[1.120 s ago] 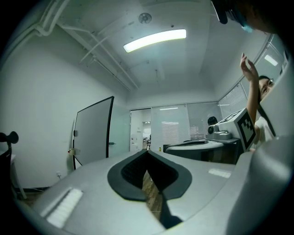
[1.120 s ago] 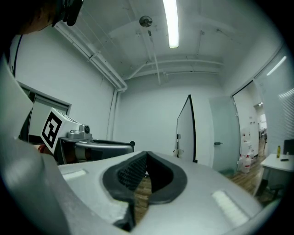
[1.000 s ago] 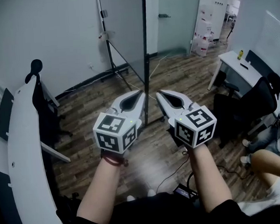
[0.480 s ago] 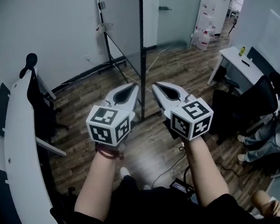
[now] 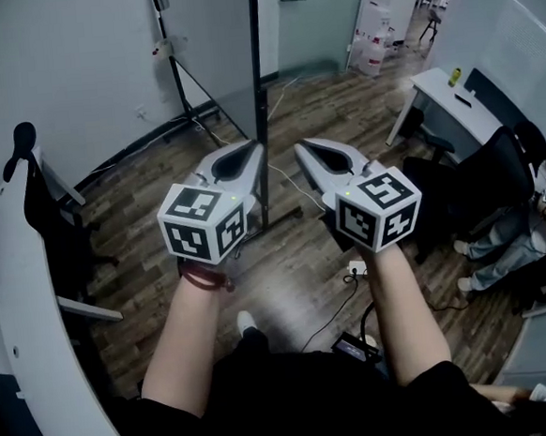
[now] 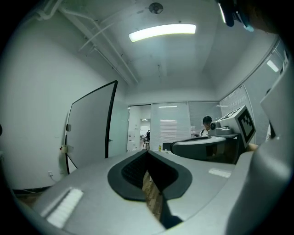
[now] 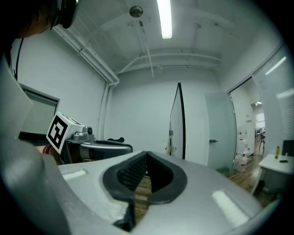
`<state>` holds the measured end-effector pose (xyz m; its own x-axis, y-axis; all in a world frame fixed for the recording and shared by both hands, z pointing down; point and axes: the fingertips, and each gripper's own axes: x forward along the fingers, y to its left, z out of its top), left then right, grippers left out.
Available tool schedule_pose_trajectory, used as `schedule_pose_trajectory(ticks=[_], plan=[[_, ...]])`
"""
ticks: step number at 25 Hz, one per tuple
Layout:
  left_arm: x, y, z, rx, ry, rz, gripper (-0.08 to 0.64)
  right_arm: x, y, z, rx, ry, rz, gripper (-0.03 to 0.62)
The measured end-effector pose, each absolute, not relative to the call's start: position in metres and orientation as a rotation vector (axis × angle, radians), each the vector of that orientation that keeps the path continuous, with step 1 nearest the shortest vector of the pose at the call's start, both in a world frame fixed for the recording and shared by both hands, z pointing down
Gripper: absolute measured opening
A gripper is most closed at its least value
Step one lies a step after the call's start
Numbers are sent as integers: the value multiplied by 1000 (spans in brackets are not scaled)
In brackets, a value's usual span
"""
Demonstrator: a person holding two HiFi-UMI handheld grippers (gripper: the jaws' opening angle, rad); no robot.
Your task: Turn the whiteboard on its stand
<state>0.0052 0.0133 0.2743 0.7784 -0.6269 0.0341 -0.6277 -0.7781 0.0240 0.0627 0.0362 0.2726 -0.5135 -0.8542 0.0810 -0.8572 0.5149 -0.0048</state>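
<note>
Now left tool (image 5: 252,148), right tool (image 5: 301,148) nearer whiteboard (image 5: 217,47).

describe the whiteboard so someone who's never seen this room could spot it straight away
Find the bare white wall across the wooden floor. In front of it stands the whiteboard, a tall flat panel seen nearly edge-on. Its straight black frame sets it apart from the thin tripod on its left and the door with a handle on its right.

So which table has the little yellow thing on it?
The straight white desk on the right, beside the black chair. The yellow thing sits at its far end; the curved table on the left shows none.
</note>
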Motion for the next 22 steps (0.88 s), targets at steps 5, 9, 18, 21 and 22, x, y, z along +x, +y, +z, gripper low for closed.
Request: schedule_pose_trajectory(ticks=[5, 9, 18, 21, 22], plan=[[1, -43, 267, 2957, -962, 39, -2, 59, -16, 271, 1565, -2632, 94, 2], [-5, -83, 262, 2978, -926, 40, -2, 52, -54, 269, 1582, -2614, 93, 2], [-33, -152, 263, 2993, -897, 33, -2, 17, -117, 274, 1495, -2592, 100, 2], [-37, -167, 263, 2996, -889, 24, -2, 12, -133, 270, 1485, -2592, 87, 2], [-38, -171, 264, 2995, -888, 26, -1, 11, -138, 270, 1483, -2591, 88, 2]])
